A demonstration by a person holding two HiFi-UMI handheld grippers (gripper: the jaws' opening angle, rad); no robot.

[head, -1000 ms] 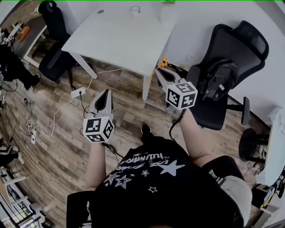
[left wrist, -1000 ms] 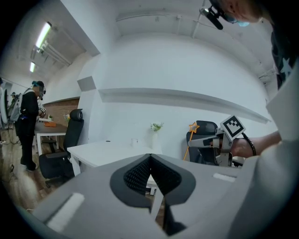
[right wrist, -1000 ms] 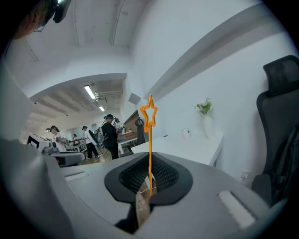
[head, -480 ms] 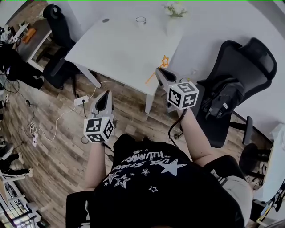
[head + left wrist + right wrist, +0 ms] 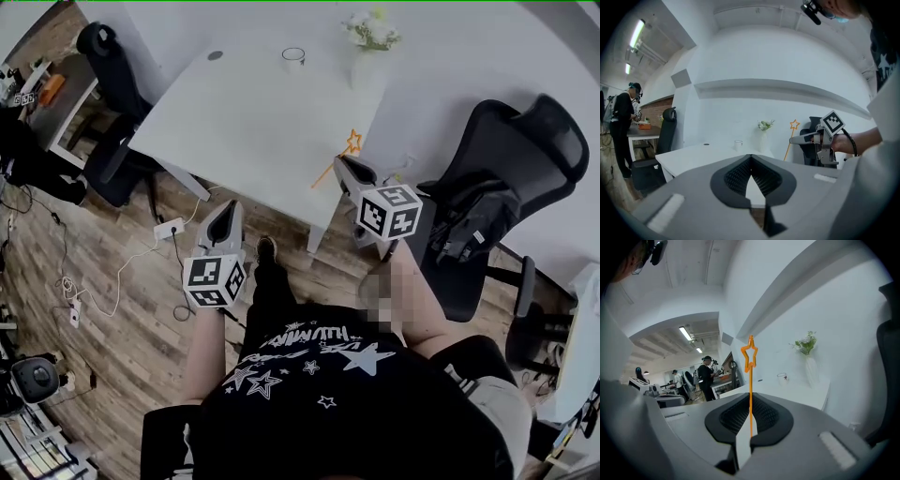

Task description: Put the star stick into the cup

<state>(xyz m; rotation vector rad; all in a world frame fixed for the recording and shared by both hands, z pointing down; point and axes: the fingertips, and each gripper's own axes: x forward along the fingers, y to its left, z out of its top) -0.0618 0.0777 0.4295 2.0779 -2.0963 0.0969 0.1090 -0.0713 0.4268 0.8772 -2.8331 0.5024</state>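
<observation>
From the head view, the right gripper (image 5: 347, 169) holds the star stick (image 5: 339, 157) over the table's (image 5: 234, 122) near edge, well apart from the cup (image 5: 293, 58) beside the flower vase (image 5: 367, 58). The left gripper (image 5: 226, 212) hangs over the floor.

In the left gripper view, the jaws meet with nothing between them.

In the right gripper view, the jaws clamp the upright star stick (image 5: 751, 380).

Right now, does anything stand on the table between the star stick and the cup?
Nothing visible does. The right gripper holds the star stick by the edge of the table, and only bare tabletop lies between it and the cup. The vase stands beside the cup, off that line.
</observation>
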